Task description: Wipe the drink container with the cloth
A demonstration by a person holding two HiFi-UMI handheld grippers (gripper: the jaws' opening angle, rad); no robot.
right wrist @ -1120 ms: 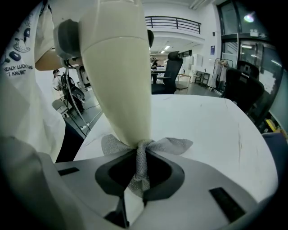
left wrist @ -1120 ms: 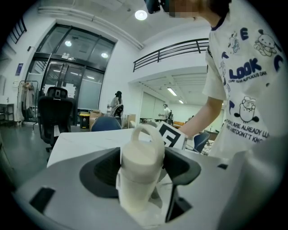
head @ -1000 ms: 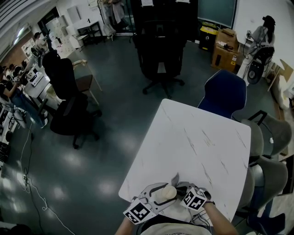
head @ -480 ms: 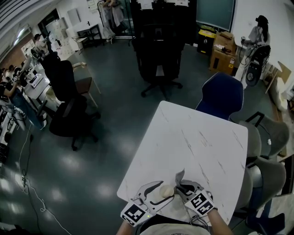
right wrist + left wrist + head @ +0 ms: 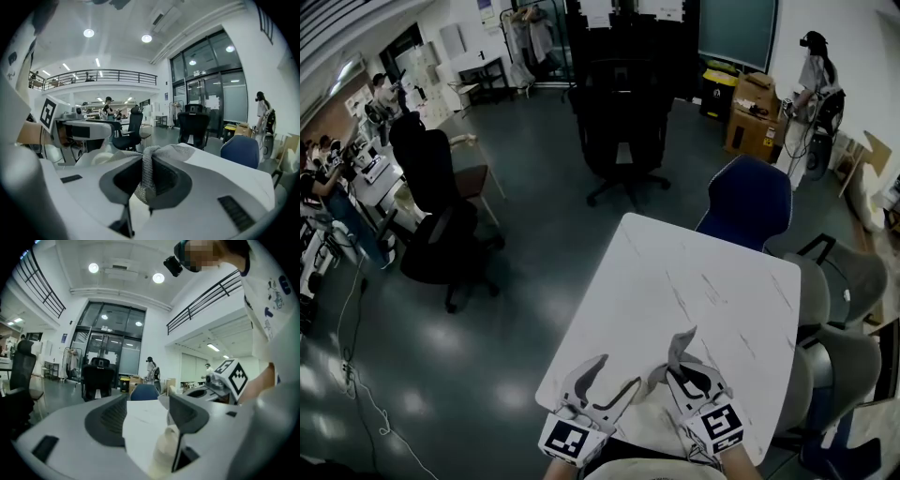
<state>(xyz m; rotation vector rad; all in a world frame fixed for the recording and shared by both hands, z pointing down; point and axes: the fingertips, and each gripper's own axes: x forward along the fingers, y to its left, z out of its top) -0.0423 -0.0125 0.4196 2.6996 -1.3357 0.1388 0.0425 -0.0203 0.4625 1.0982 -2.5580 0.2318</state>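
The cream drink container (image 5: pixel 165 451) sits low between the jaws of the left tool (image 5: pixel 619 371), against one jaw only; these jaws stand apart. The right tool (image 5: pixel 150 157) is clamped on a grey knitted cloth (image 5: pixel 178 151). Both hover over the near edge of the white marbled bench (image 5: pixel 703 291). Around it are a shiny dark floor (image 5: pixel 516 281), a blue chair (image 5: pixel 745 202) and black office chairs (image 5: pixel 441 225).

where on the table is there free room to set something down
The table is bare from its middle to the far end by the blue chair, and along both sides. Crowded only at the near edge: left gripper, right gripper pinching the cloth.
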